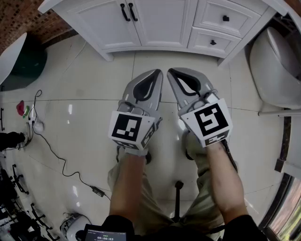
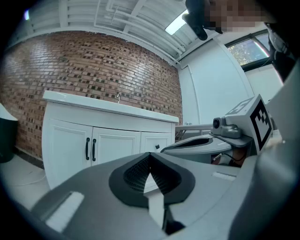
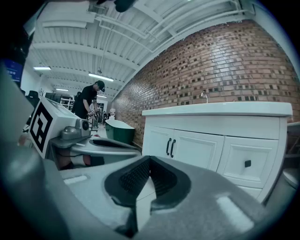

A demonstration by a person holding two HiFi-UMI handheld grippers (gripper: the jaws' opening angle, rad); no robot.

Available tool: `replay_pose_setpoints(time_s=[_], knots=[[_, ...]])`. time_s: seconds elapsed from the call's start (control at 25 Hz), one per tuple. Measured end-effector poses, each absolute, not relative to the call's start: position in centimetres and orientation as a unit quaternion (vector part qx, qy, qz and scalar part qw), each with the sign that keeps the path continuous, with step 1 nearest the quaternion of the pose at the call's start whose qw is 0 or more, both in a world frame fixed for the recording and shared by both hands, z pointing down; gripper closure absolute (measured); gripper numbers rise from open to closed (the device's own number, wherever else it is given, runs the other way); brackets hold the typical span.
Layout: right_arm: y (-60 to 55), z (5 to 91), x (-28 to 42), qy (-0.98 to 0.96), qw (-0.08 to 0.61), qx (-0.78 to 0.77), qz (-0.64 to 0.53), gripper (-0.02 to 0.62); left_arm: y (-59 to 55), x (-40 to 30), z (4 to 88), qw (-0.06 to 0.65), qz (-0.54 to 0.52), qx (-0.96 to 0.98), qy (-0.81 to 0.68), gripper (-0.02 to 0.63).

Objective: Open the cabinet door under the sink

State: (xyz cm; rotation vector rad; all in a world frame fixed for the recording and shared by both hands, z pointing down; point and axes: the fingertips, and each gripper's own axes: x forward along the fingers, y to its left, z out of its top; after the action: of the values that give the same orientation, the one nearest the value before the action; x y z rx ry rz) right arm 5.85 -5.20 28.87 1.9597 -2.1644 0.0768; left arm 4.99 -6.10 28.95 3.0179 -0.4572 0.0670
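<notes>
Cabinet door [image 1: 157,21]: white, panelled, black bar handles [image 1: 124,12]. Left tongs [image 1: 157,74], right tongs [image 1: 172,72] pressed together, empty; ribbed pads [image 2: 138,173].

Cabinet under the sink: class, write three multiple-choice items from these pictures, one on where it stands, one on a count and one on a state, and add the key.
1. In the head view, where is the white cabinet relative to the left tongs and right tongs?
A) ahead of their tips
B) behind the person
C) between the two

2. How many black bar handles are on its double doors?
A) one
B) two
C) four

3. What state are the double doors in?
A) both closed
B) one ajar
C) both wide open

Key:
1 A, the cabinet runs along the top edge, beyond both tips.
2 B, a pair sits side by side where the doors meet.
3 A, both doors lie flush with the cabinet front, and no tongs touch them.
</notes>
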Motion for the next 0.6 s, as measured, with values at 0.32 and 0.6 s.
replay_pose_setpoints(time_s=[0.32, 0.6], knots=[[-7.3, 29.4, 7.5, -0.735, 0.111, 0.668, 0.030, 0.603, -8.1, 6.2, 29.1, 0.045, 0.020, 0.988, -0.150, 0.589], [-10.0, 30.3, 7.5, -0.743, 0.117, 0.658, 0.037, 0.603, -10.6, 5.7, 29.5, 0.040, 0.027, 0.986, -0.161, 0.589]])
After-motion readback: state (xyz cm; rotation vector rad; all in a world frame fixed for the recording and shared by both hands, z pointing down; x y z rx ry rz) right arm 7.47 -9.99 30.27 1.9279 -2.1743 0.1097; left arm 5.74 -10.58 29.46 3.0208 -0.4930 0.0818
